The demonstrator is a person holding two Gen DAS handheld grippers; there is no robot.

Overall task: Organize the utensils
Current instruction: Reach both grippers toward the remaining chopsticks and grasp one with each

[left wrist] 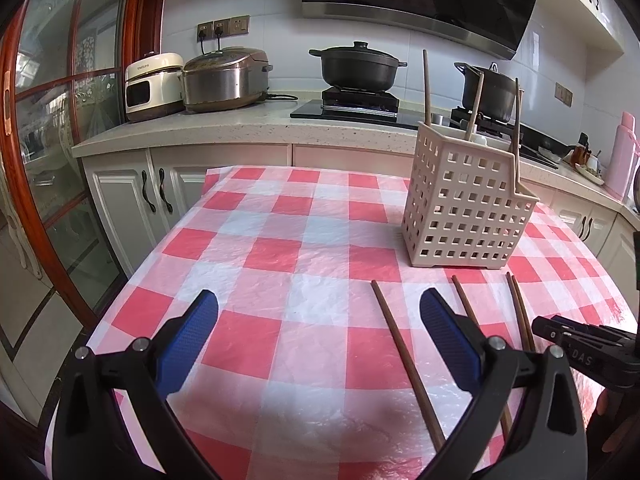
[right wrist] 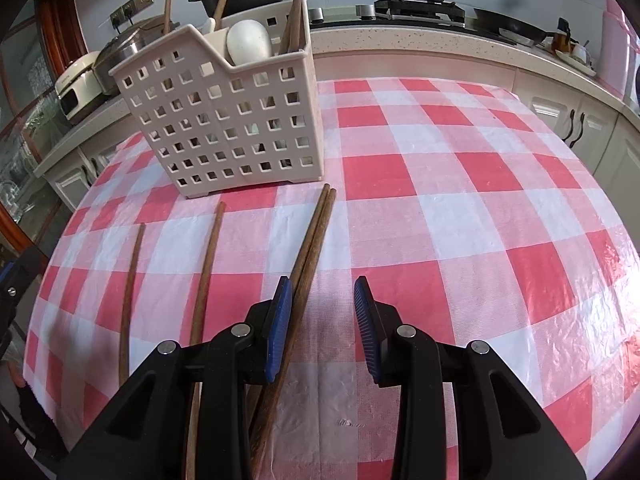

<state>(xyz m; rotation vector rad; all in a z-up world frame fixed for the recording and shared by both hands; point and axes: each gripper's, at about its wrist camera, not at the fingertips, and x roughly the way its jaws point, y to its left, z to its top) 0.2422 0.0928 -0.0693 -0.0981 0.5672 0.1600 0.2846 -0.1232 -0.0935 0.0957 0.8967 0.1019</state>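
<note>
A beige perforated utensil holder (left wrist: pixel 468 200) (right wrist: pixel 224 120) stands on the red-and-white checked tablecloth (right wrist: pixel 460 200), with several wooden chopsticks and a white spoon (right wrist: pixel 248 42) in it. In front of it lie two single chopsticks (right wrist: pixel 128 300) (right wrist: pixel 206 272) and a pair of chopsticks (right wrist: pixel 312 248). My right gripper (right wrist: pixel 323 312) is low over the cloth and open; the pair runs just inside its left pad, and the right pad is apart from it. My left gripper (left wrist: pixel 320 304) is wide open above the cloth, with one chopstick (left wrist: pixel 400 352) lying below between its fingers.
Behind the table runs a kitchen counter (left wrist: pixel 240 128) with a rice cooker (left wrist: pixel 224 80), a white appliance (left wrist: pixel 152 86) and two black pots on a stove (left wrist: pixel 360 66). A wood-framed glass door (left wrist: pixel 60 120) stands at the left. A pink bottle (left wrist: pixel 622 152) is at the right.
</note>
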